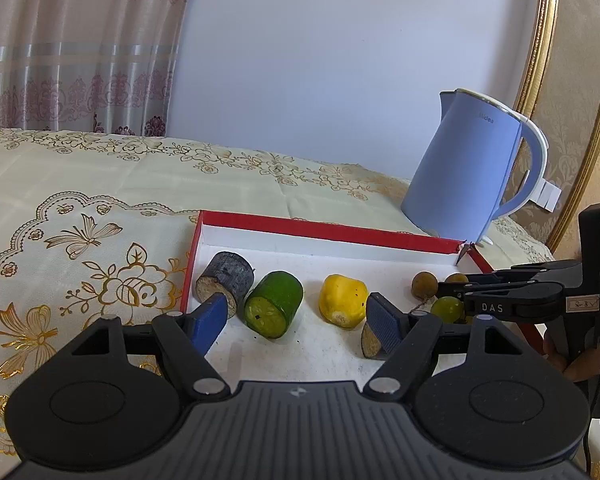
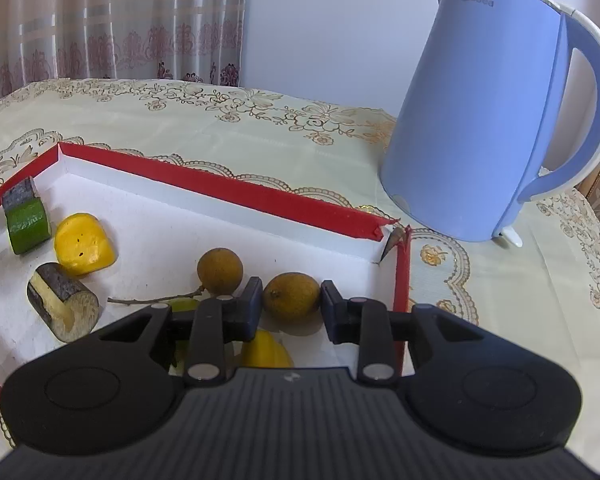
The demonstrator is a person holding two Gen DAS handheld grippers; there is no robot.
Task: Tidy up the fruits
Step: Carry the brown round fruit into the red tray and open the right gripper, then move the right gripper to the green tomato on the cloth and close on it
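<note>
A red-rimmed white tray [image 1: 324, 233] [image 2: 236, 196] holds cut pieces and small fruits. In the left wrist view a dark chunk [image 1: 226, 274], a green chunk [image 1: 274, 304], a yellow piece [image 1: 342, 300] and another dark chunk [image 1: 371, 342] lie in it. My left gripper [image 1: 296, 318] is open above them, empty. My right gripper [image 2: 291, 304] brackets a brown longan [image 2: 293, 298], fingers at its sides; the grip is unclear. A second longan [image 2: 220, 270] on a stem, a green grape [image 2: 184, 303] and a yellow piece [image 2: 265, 350] lie close by.
A blue electric kettle [image 1: 474, 168] [image 2: 496, 120] stands behind the tray's right corner on the floral tablecloth [image 1: 80, 208]. A gold-framed panel [image 1: 572, 100] rises at the right. Curtains hang at the back left. The tray's far right corner [image 2: 392, 236] is torn.
</note>
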